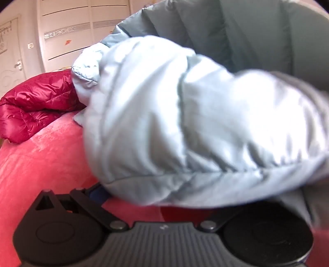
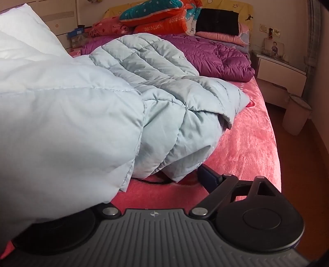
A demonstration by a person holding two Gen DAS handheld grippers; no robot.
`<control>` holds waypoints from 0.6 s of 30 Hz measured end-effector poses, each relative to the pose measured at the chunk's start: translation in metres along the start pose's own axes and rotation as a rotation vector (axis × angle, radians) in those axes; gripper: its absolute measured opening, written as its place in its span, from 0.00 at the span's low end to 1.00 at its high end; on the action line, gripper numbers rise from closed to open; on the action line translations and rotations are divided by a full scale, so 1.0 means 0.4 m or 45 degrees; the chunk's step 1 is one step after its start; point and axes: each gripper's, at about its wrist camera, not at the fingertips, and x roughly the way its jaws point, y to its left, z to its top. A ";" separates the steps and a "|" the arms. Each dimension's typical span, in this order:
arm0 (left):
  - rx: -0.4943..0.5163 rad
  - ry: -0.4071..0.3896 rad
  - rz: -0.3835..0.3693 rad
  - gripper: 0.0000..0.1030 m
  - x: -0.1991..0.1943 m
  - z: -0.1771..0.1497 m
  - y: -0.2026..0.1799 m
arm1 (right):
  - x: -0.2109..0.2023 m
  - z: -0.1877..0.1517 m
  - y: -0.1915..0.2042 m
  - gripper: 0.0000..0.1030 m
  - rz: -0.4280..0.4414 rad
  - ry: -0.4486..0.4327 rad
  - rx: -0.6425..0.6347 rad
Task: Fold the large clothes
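Left gripper (image 1: 164, 197): jaws spread wide; only one dark blue finger (image 1: 98, 194) shows, at the jacket's lower edge; the other is hidden under fabric. Whether any cloth is pinched cannot be told.
Right gripper (image 2: 127, 184): jaws spread wide; one finger (image 2: 208, 177) shows just beside the jacket's hem, the other is covered by the draped fabric; a grip cannot be told.
Jacket (image 2: 160, 86): pale blue, quilted, lying bunched on the bed, one puffy part hanging over both grippers, blurred in the left view.
Bed (image 2: 246, 143): pink plush cover, bare beside the jacket.
Red coat (image 1: 35, 104): shiny, crumpled, touching the jacket's far-left side.
Purple coat (image 2: 216, 55): spread behind the jacket.
Pillows (image 2: 160, 18): piled at the headboard.
Wardrobe (image 1: 67, 30): white, behind the bed.
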 end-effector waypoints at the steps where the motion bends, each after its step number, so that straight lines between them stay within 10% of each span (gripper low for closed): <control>1: 0.010 0.000 -0.013 1.00 -0.015 -0.005 0.010 | -0.008 -0.003 -0.007 1.00 0.013 0.007 -0.007; 18: 0.114 -0.091 -0.048 0.99 -0.374 0.116 0.230 | -0.334 -0.017 -0.044 1.00 0.012 0.047 -0.045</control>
